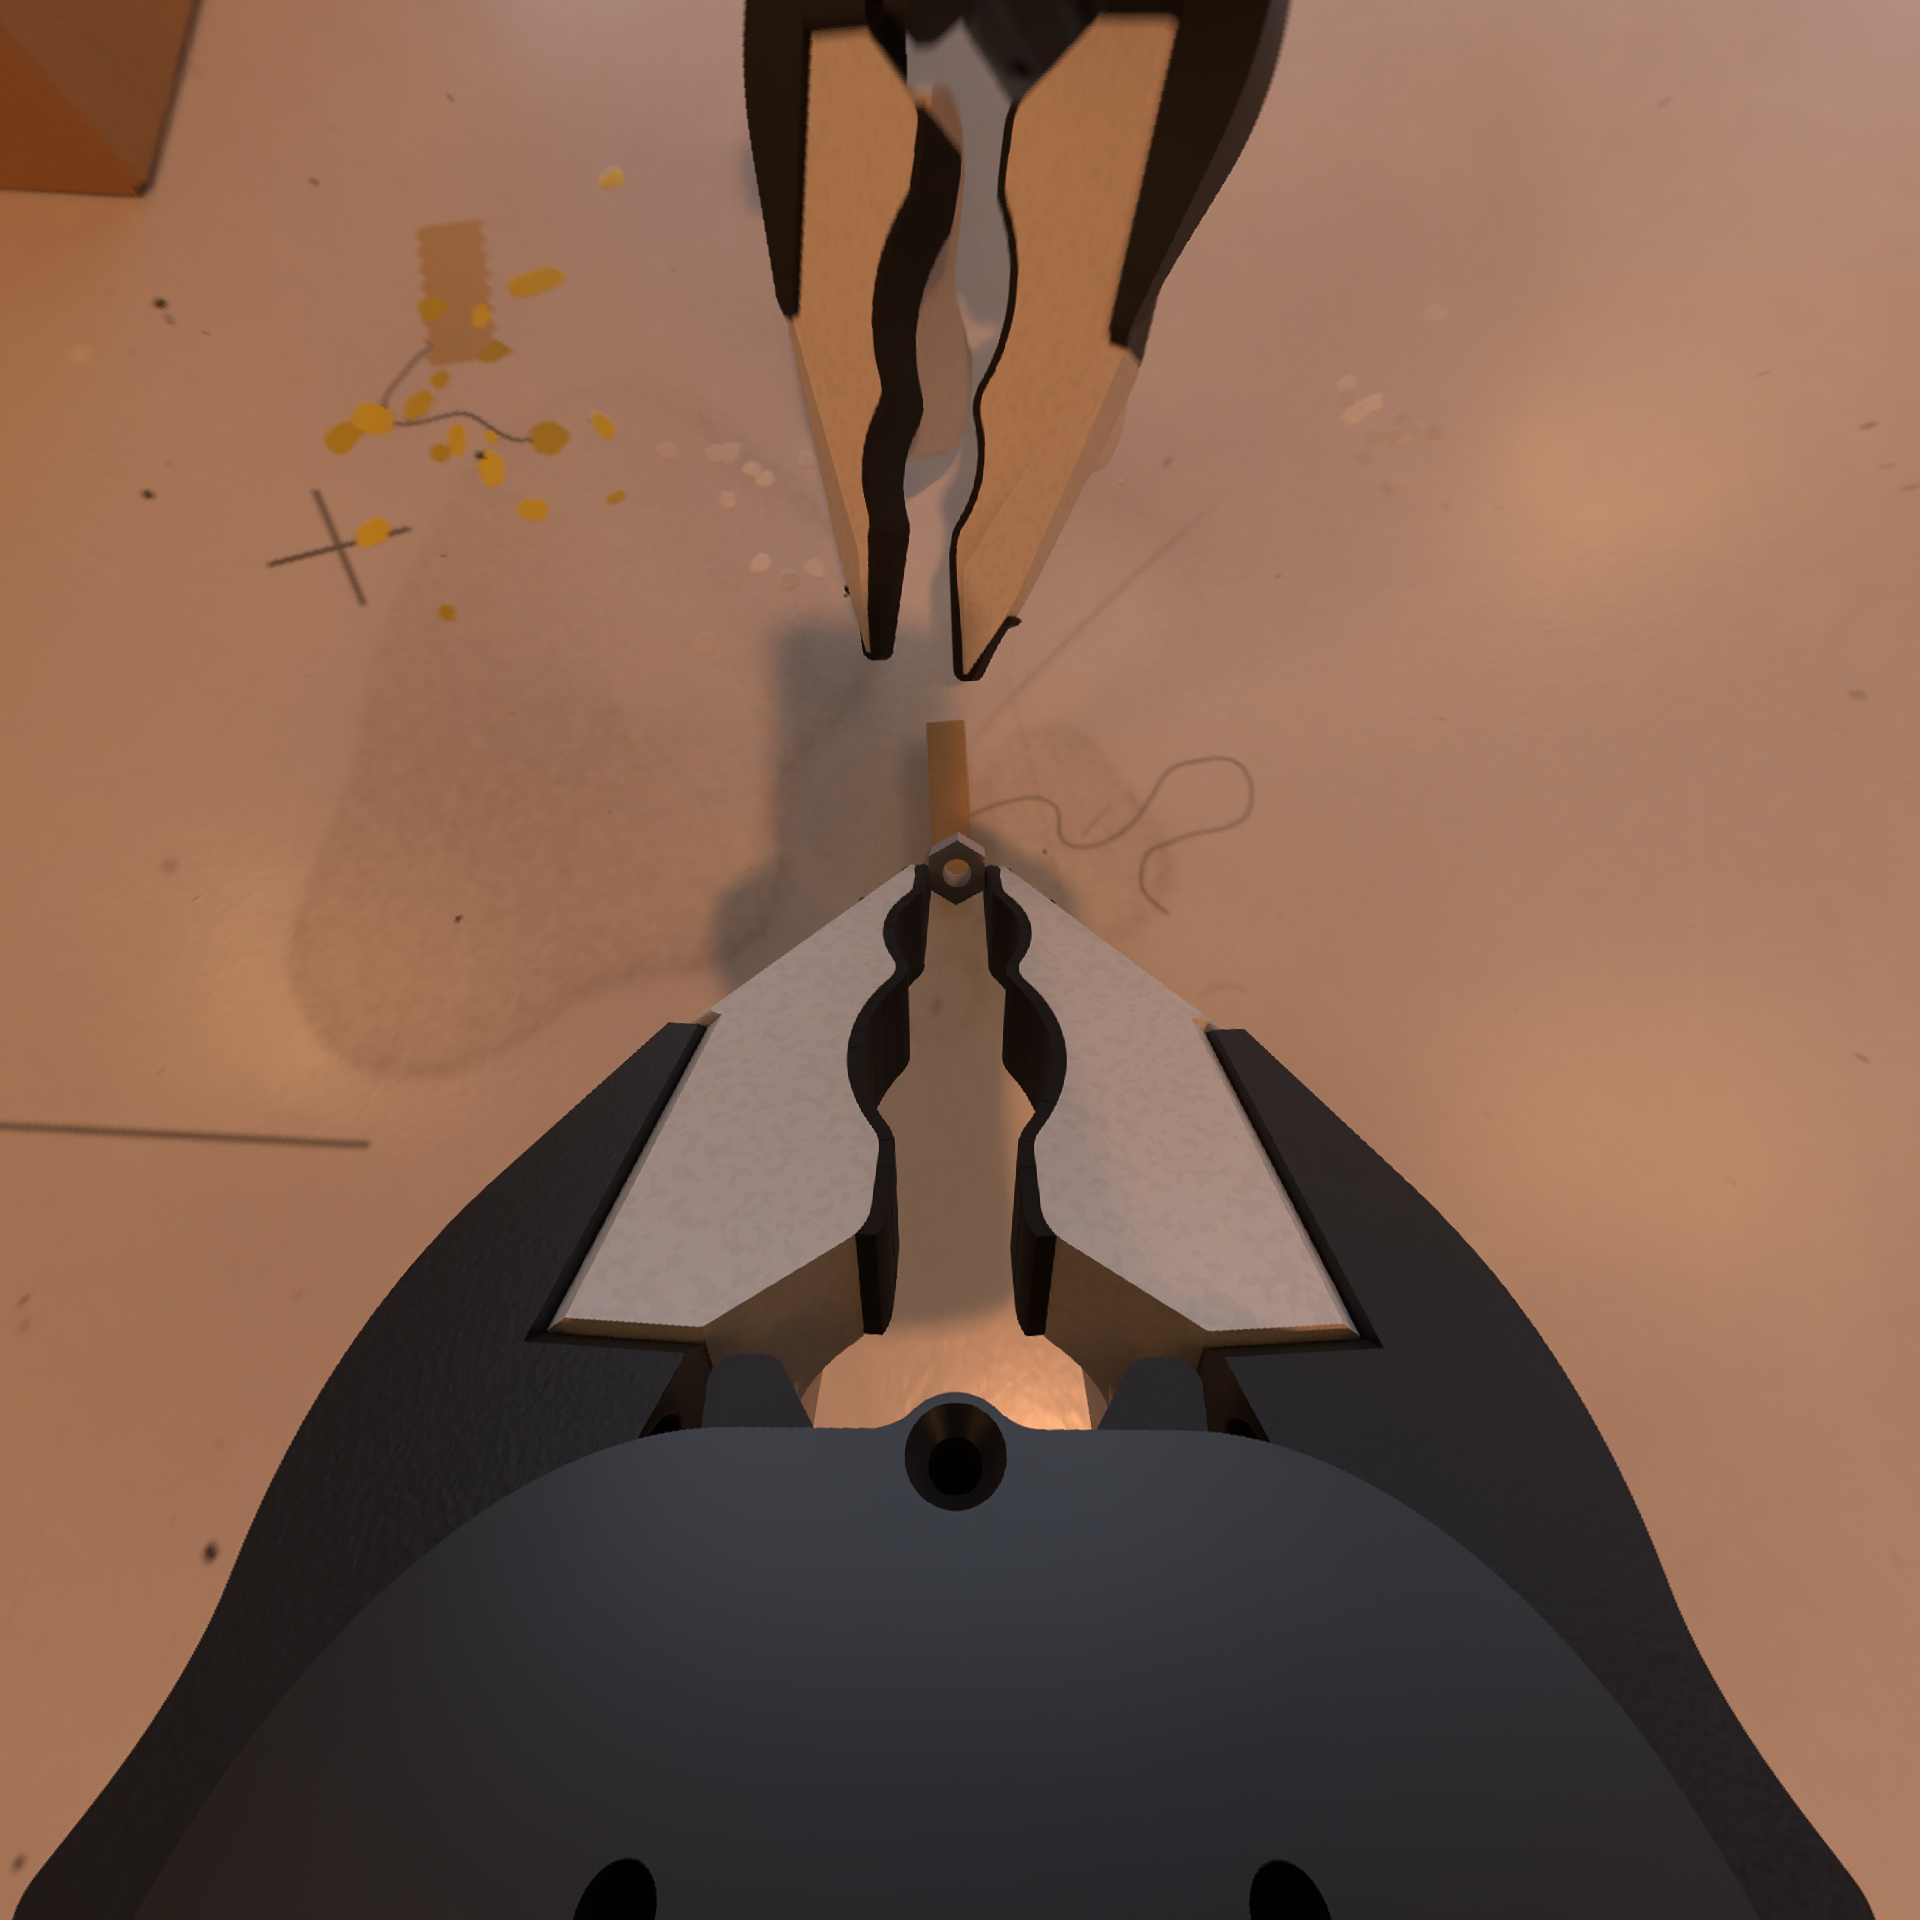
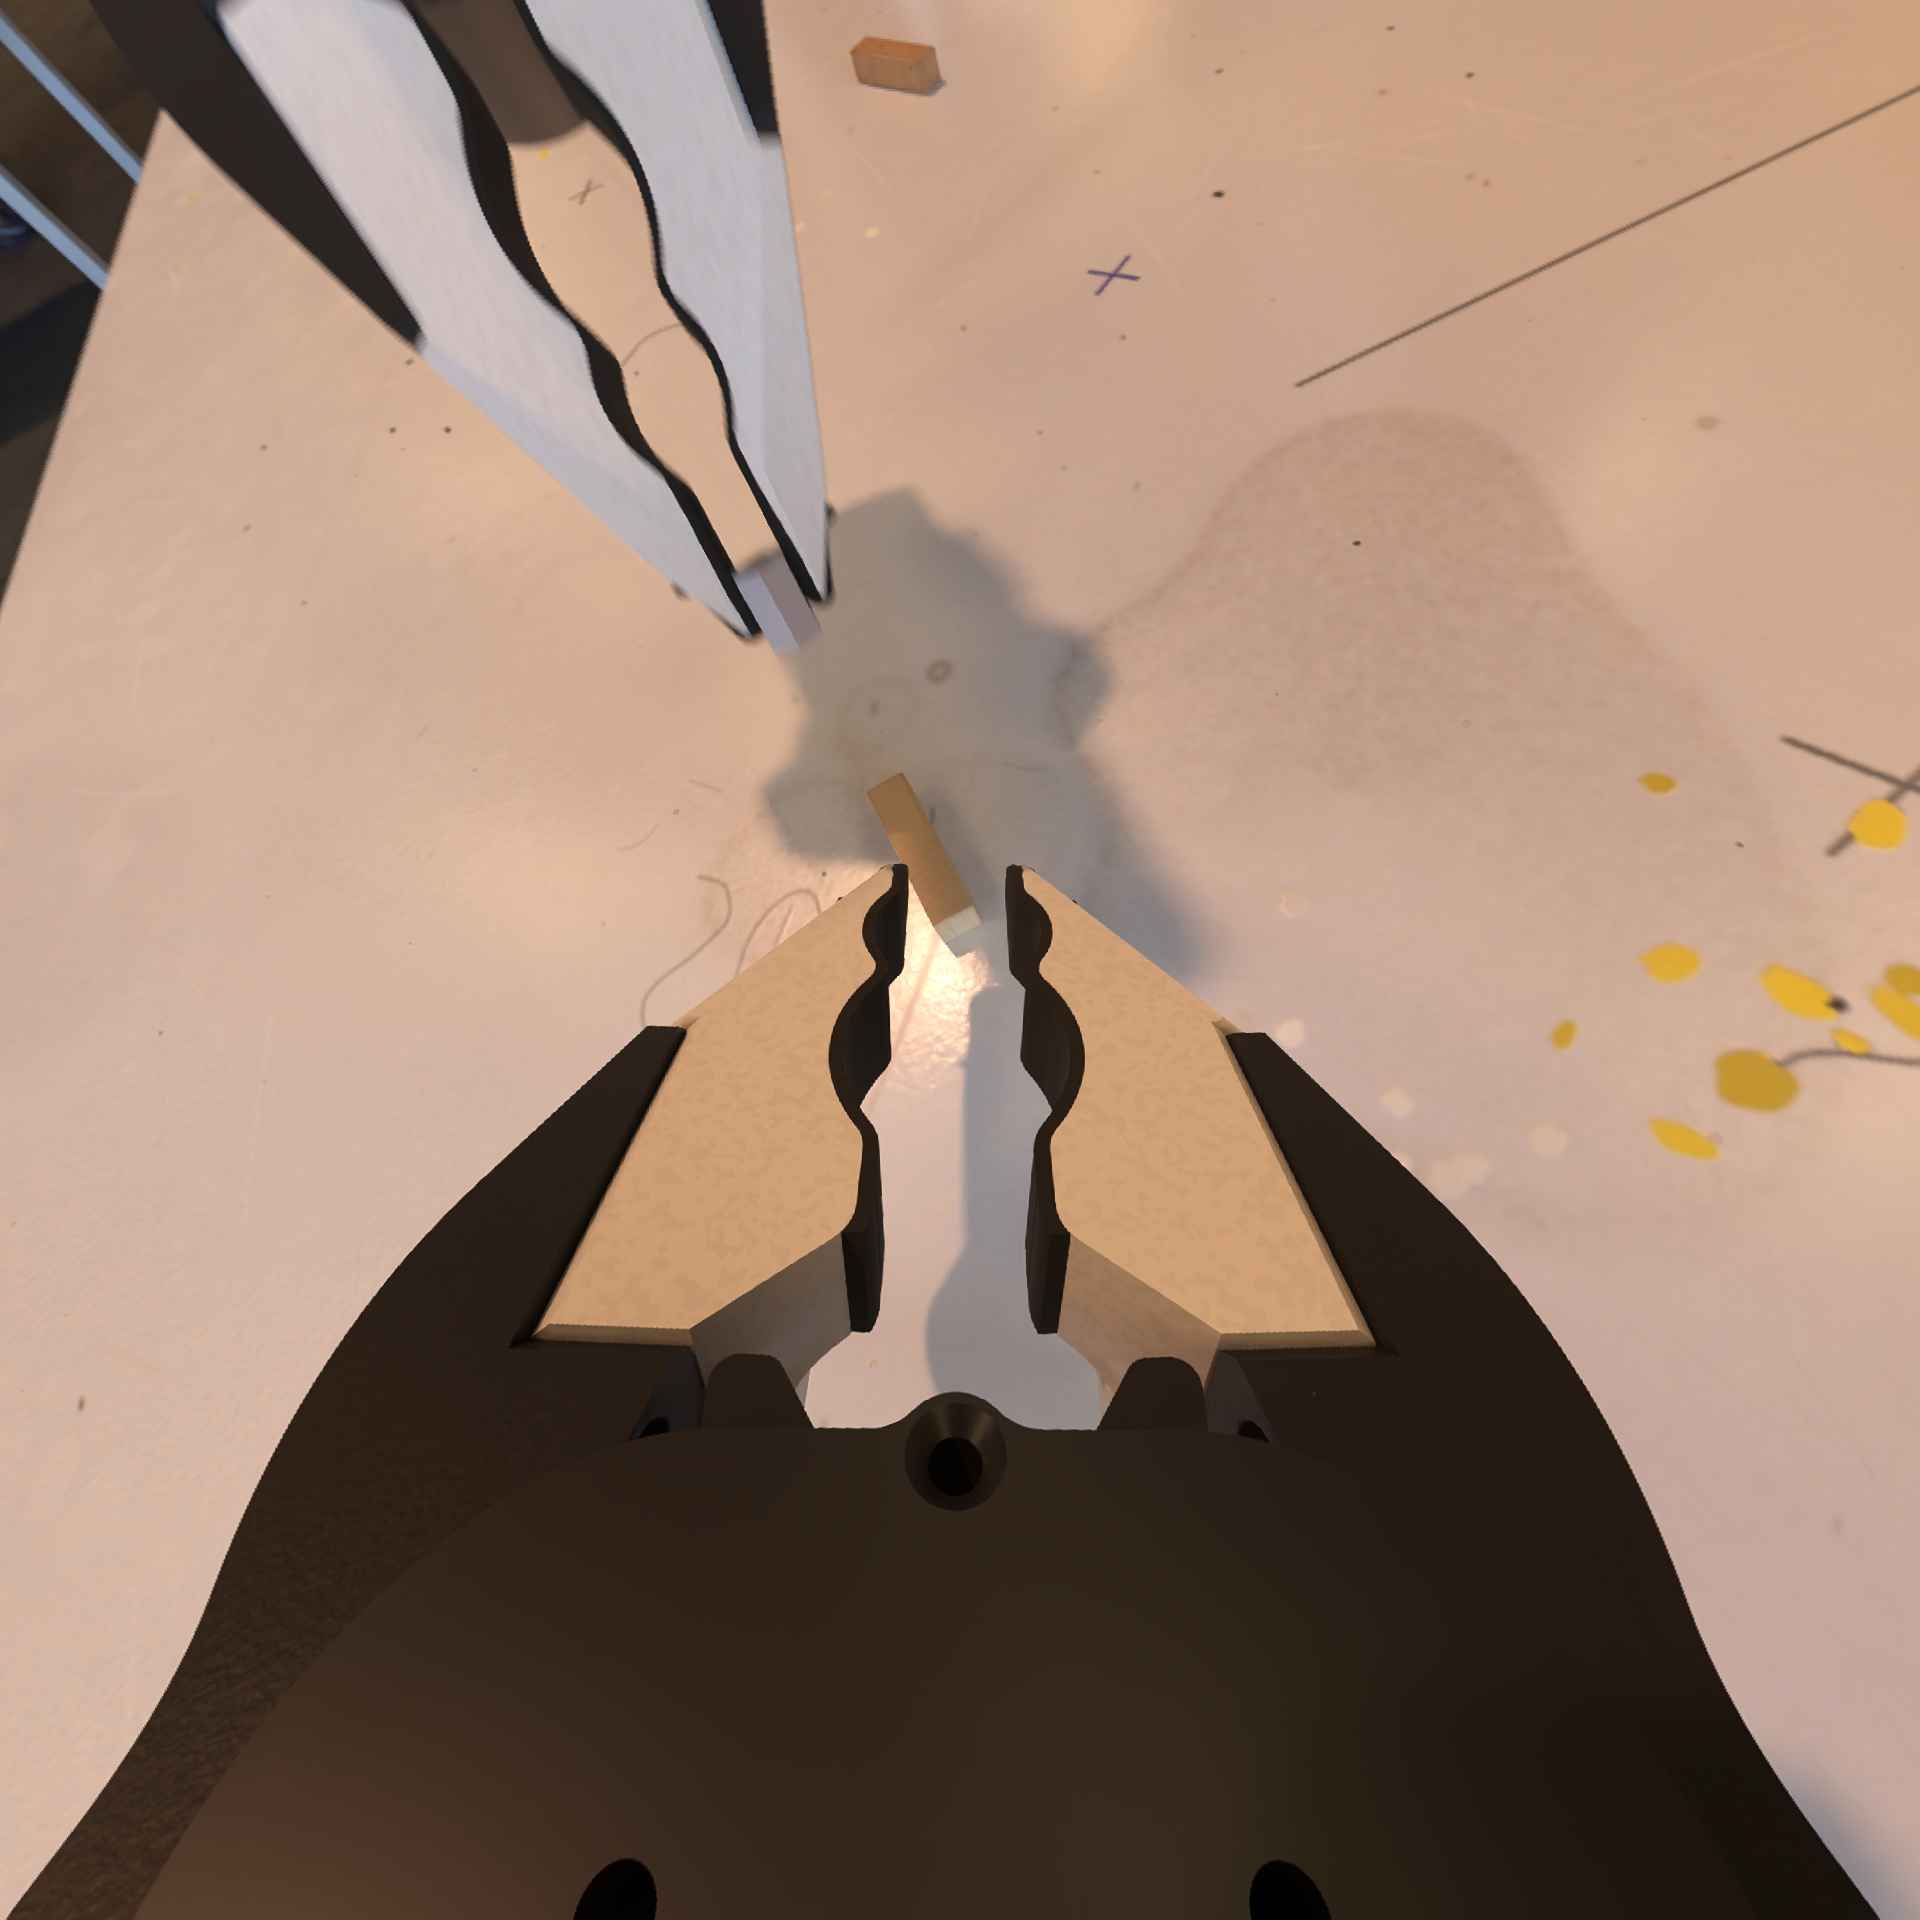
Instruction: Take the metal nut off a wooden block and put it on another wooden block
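Observation:
My left gripper [image 1: 953, 875] is shut on the small hexagonal metal nut [image 1: 951, 871], which it pinches at the very fingertips. In the right wrist view the left gripper [image 2: 781, 608] hangs above the table with the nut [image 2: 781, 615] between its white fingers. A small light wooden block [image 2: 920, 862] lies flat on the table below, and it also shows in the left wrist view [image 1: 948, 779] just past the nut. My right gripper [image 2: 956, 878] is open and empty, hovering over the near end of that block. It faces the left gripper in the left wrist view [image 1: 925, 655].
A second wooden block [image 2: 894, 62] lies far off at the top of the right wrist view. A large brown box corner [image 1: 73, 94] sits at the upper left. The pale table [image 2: 1455, 582] carries yellow paint spots [image 2: 1756, 1081], pen crosses and lines. The table's edge [image 2: 73, 436] runs at the left.

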### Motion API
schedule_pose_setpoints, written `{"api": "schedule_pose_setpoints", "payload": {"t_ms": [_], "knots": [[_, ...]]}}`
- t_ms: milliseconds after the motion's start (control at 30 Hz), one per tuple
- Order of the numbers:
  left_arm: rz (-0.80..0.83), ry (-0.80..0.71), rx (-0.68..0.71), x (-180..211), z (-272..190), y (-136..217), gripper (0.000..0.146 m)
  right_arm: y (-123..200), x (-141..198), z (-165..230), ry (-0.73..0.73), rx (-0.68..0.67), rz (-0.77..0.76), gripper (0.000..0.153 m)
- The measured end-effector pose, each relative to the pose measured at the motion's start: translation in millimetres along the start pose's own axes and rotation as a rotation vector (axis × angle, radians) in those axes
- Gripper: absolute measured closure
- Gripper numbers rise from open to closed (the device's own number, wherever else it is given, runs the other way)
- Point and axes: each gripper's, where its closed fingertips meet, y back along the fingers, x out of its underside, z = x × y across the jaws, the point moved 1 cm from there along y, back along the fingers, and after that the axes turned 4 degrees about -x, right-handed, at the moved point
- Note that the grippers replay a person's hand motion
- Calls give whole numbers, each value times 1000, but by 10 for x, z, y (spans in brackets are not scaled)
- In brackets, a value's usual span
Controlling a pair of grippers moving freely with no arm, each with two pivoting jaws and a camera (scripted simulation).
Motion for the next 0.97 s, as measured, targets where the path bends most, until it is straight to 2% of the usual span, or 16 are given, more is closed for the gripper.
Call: {"api": "schedule_pose_setpoints", "payload": {"t_ms": [200, 400, 567, 700, 967], "knots": [[20, 22, -8, -11, -54, -423, 136, 77, 83, -28, -2, 50, 27, 134], [25, 41, -64, 8, -16, -510, 136, 80, 119, -30, 11, 58, 47, 134], [-4, 58, -95, 3, 14, -435, 120, 71, 118, -45, 22, 63, 58, 134], [-60, 107, -110, 5, 50, -267, 121, 51, 97, -36, 45, 69, 69, 134], [-58, 192, -172, 209, 135, -14, 121, -196, 51, 23, 136, 97, 146, 123]]}}
